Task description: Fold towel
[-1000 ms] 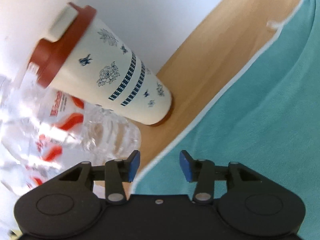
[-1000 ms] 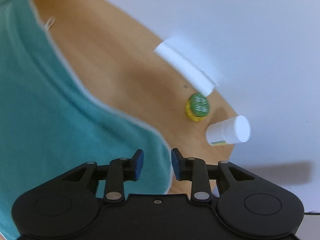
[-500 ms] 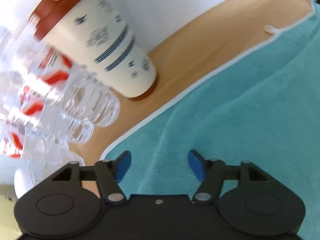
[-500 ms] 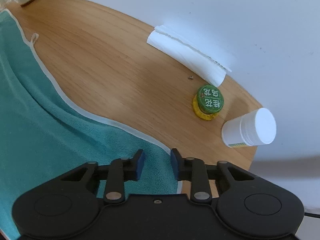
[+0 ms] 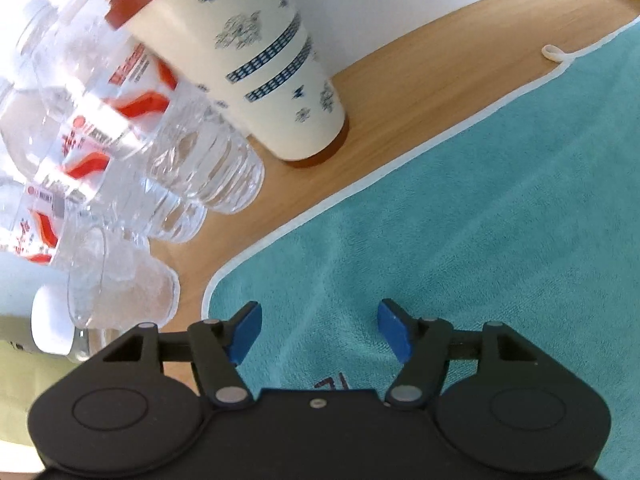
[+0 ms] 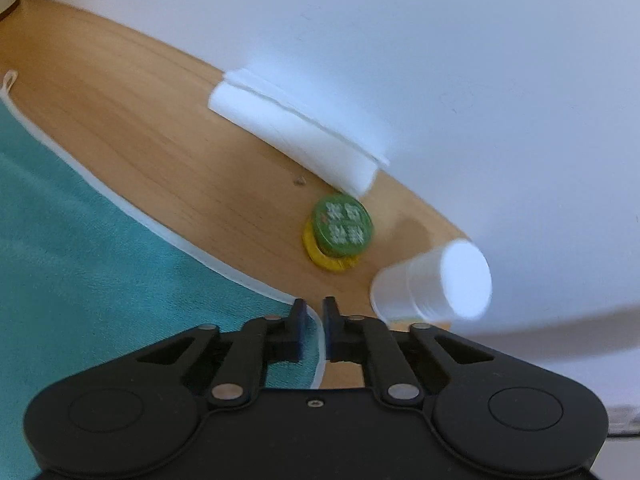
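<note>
**Two hand-held grippers at the near corners of a teal towel on a wooden table**

In the left wrist view, our left gripper (image 5: 320, 330) hangs with its blue pads spread wide above the teal towel (image 5: 460, 240), close to the towel's rounded, white-piped corner at lower centre; nothing sits between the pads. Left of that corner stand clear water bottles (image 5: 132, 152) with red labels, crowded close together. Behind them stands a cream tumbler (image 5: 276, 60) with a blue print and a red lid. A strip of bare wooden table (image 5: 420, 84) runs between these and the towel's edge, up to a small white hanging loop (image 5: 554, 53) at upper right.

In the right wrist view, our right gripper (image 6: 316, 330) has just been closing, and its jaws now pinch the towel's white hem at the corner, low in the frame. Bare wood fans out above the hem. At the table's far rim, against a white wall (image 6: 440, 60), lie a folded white tissue (image 6: 296, 136), a green-and-yellow cap (image 6: 340, 236) and a white plastic bottle (image 6: 436, 284), the last just right of the gripper.

The towel lies flat and smooth, with faint creases.
</note>
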{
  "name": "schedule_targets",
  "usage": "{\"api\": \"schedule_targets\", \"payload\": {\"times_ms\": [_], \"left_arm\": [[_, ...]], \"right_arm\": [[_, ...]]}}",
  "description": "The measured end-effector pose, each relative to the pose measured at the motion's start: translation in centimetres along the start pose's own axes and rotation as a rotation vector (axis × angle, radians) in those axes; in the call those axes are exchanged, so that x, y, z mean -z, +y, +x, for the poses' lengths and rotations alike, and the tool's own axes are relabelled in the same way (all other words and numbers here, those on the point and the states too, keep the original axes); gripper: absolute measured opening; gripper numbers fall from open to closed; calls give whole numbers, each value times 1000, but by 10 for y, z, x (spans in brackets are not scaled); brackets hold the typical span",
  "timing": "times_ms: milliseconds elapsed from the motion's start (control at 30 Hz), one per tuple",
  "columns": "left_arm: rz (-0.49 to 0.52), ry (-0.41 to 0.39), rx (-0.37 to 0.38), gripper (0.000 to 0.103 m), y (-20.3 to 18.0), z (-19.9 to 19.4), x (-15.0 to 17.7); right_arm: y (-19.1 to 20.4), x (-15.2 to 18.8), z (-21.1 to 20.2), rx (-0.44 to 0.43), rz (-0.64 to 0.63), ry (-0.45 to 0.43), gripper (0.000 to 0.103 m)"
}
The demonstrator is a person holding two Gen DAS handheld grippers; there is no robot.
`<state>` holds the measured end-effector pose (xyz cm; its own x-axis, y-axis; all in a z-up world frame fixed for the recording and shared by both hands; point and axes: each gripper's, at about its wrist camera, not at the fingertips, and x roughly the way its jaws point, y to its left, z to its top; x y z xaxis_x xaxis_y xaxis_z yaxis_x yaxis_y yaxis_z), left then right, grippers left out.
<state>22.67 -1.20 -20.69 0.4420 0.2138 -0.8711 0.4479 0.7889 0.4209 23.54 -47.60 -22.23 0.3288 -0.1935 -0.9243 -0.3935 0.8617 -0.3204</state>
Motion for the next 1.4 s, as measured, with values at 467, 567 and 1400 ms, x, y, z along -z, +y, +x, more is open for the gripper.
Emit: {"api": "schedule_targets", "payload": {"times_ms": [467,567,1400], "left_arm": [[-25,-120,-87,67,20,2,-23],[25,-115,-103,66,16,9,-23],[-72,-89,-177,67,26,9,1]], "right_arm": [[36,-42,-40,-86,9,-60,9],[52,-45,-33,-128,20,-39,9],[81,-33,-49,-68,122,-39,38]]}}
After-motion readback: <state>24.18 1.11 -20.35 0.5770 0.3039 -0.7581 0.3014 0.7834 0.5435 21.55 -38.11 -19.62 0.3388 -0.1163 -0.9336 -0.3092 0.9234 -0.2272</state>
